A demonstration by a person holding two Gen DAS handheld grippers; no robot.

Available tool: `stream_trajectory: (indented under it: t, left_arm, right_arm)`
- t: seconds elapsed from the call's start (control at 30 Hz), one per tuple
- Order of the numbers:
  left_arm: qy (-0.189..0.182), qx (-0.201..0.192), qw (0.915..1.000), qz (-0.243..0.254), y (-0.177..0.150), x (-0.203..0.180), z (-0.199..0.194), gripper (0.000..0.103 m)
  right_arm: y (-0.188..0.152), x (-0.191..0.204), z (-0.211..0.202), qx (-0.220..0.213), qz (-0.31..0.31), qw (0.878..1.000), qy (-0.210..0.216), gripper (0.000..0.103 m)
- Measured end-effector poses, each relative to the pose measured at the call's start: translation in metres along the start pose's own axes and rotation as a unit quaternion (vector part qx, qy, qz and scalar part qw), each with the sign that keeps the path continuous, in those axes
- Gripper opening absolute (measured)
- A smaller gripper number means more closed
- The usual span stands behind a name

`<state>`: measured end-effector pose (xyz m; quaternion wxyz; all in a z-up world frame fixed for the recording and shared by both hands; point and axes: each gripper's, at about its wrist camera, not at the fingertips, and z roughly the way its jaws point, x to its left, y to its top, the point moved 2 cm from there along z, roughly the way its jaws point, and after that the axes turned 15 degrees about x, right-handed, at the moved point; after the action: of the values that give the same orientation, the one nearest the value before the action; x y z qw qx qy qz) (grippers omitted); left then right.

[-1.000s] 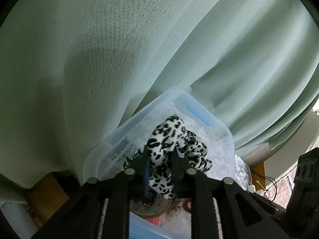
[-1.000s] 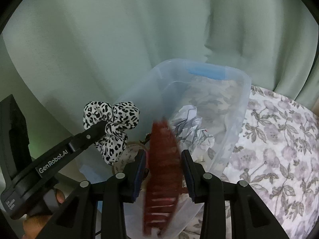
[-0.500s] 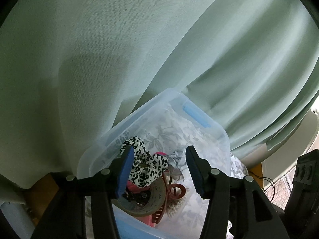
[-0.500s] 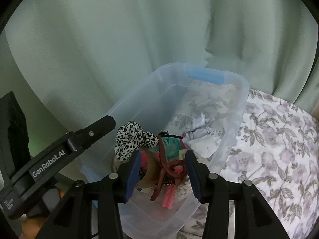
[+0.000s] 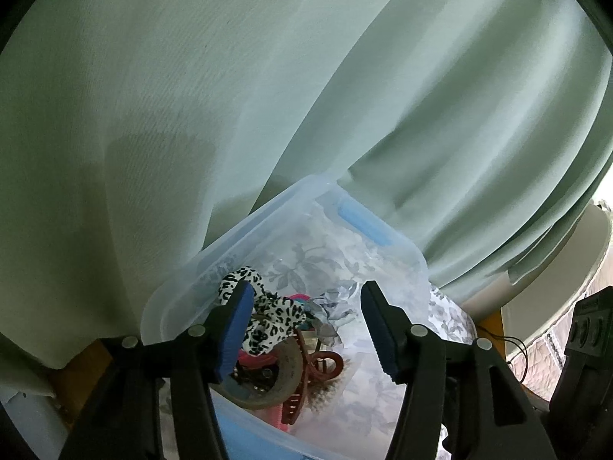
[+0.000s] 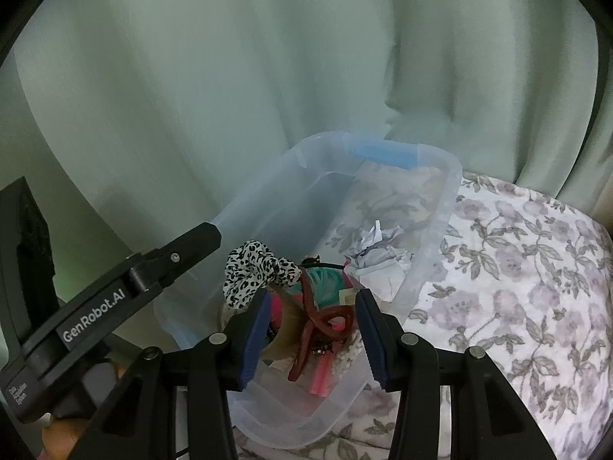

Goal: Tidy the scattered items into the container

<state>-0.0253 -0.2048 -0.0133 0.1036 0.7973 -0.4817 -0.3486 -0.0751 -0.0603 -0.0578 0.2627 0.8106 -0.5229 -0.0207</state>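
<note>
Both grippers have let go since a second ago: the leopard-print scrunchie (image 5: 268, 314) that the left gripper (image 5: 306, 326) pinched and the red-brown claw clip (image 6: 318, 322) that the right gripper (image 6: 312, 335) pinched now lie inside the clear plastic container (image 6: 440, 237), and each pair of blue-padded fingers stands spread wide with nothing between them. From the right wrist camera the container sits at the centre, its blue handle (image 6: 383, 153) at 12 o'clock on the far rim, and its near end holds the pile. The scrunchie, white with black spots and bunched into folds, lies on top at the pile's 10 o'clock, resting on a roll of brown tape (image 6: 285, 326). The claw clip, glossy with curved loops, lies tilted across the tape's 3 o'clock side, over something pink (image 6: 322, 372) and something teal (image 6: 325, 280). Crumpled paper (image 6: 377, 249) lies at the pile's 1 o'clock, farther along the container floor. A floral cloth (image 6: 517, 268) spreads under and at 3 o'clock of the container, and a pale green curtain (image 6: 230, 57) hangs behind.
</note>
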Motion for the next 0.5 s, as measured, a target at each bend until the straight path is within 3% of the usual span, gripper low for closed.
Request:
stream_trajectory:
  t: [0.5]
  left_arm:
    - [0.007, -0.019, 0.999, 0.04, -0.011, -0.041, -0.021, 0.066]
  right_arm:
    - [-0.018, -0.009, -0.04, -0.035, 0.009, 0.999, 0.009, 0.05]
